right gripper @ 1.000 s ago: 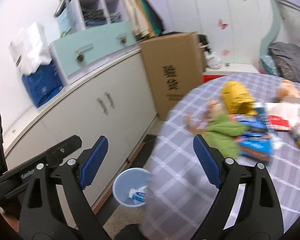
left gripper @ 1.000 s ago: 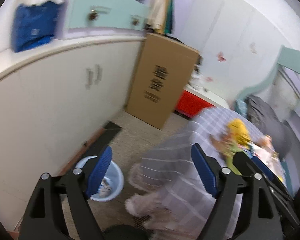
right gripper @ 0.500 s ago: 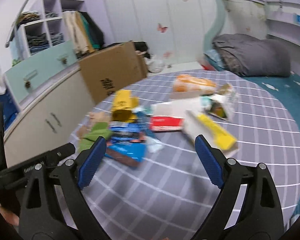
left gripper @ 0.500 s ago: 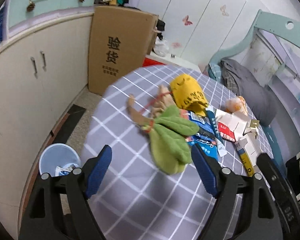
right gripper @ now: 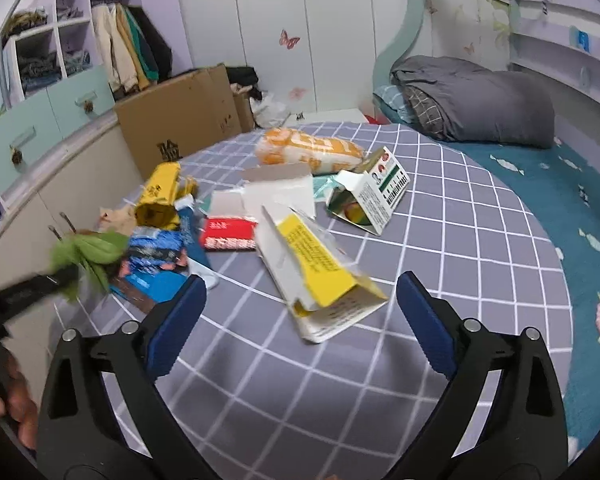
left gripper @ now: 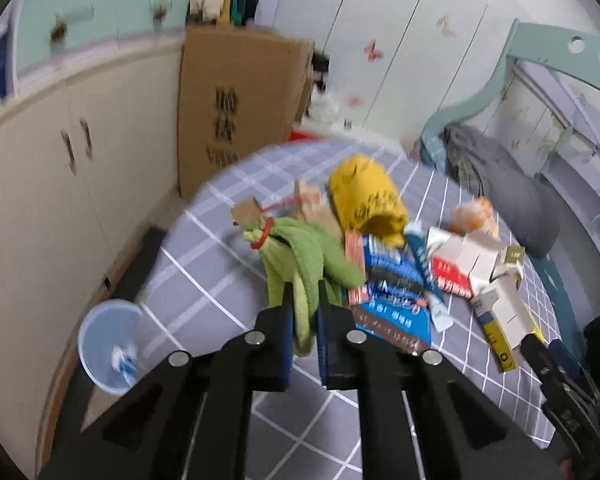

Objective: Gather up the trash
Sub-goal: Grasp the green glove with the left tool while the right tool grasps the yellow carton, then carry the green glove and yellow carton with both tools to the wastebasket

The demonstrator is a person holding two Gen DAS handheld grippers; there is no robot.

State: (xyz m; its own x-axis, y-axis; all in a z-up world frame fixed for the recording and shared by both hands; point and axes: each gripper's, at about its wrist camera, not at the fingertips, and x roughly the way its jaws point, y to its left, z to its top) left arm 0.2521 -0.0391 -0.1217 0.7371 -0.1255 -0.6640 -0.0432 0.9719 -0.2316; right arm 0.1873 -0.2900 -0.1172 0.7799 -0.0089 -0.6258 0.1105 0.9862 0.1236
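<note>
Trash lies on a round table with a grey checked cloth (left gripper: 204,280). My left gripper (left gripper: 305,312) is shut on a green cloth (left gripper: 312,256) with a red band, at the left of the pile; the cloth also shows in the right wrist view (right gripper: 88,250). My right gripper (right gripper: 300,316) is open and empty, just above the cloth in front of a torn yellow and white carton (right gripper: 320,280). A pale blue bin (left gripper: 108,344) stands on the floor left of the table.
The pile holds a yellow bag (right gripper: 158,196), blue wrappers (right gripper: 156,252), a red packet (right gripper: 228,234), a green and white carton (right gripper: 372,196) and an orange bag (right gripper: 308,150). A cardboard box (left gripper: 236,112) and cabinets (left gripper: 40,184) stand left; a bed (right gripper: 480,108) is at the right.
Both grippers swung from the floor and bin up over the table. My left gripper has closed on the green cloth. My right gripper came closer to the yellow carton.
</note>
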